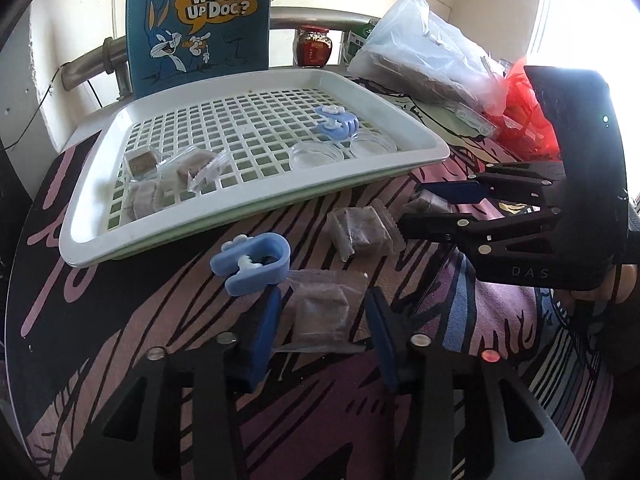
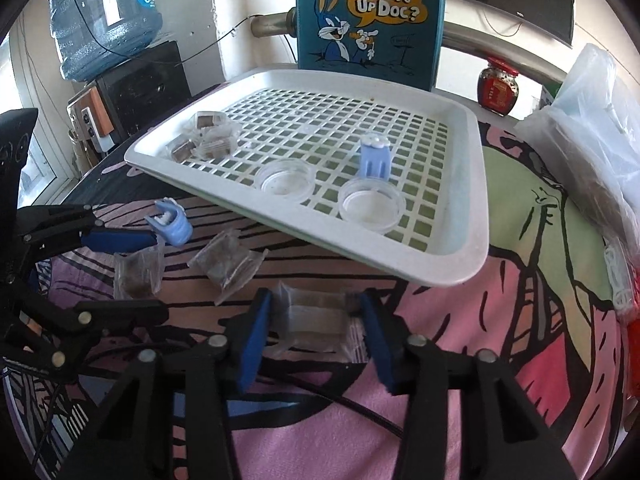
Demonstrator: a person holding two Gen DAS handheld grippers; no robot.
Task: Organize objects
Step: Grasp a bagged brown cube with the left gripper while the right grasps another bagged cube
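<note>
My left gripper (image 1: 323,294) is shut on a clear-wrapped brown snack packet (image 1: 320,312) lying on the patterned cloth. The right wrist view shows that gripper (image 2: 160,276) from the side, the packet (image 2: 136,272) between its fingers. My right gripper (image 2: 313,296) is shut on another packet (image 2: 316,320), pads against the wrapper's ends; it also shows in the left wrist view (image 1: 410,206). A third packet (image 1: 360,232) and a blue clip (image 1: 256,260) lie loose between them. The white slotted tray (image 1: 100,220) holds several packets (image 1: 160,176), a blue clip (image 1: 336,124) and two clear round dishes (image 1: 316,156).
A blue cartoon box (image 1: 200,20) stands behind the tray, a red-lidded jar (image 1: 314,46) beside it. Clear plastic bags (image 1: 432,52) and a red bag (image 1: 524,92) pile up at the right. A water bottle (image 2: 104,12) stands at the far left.
</note>
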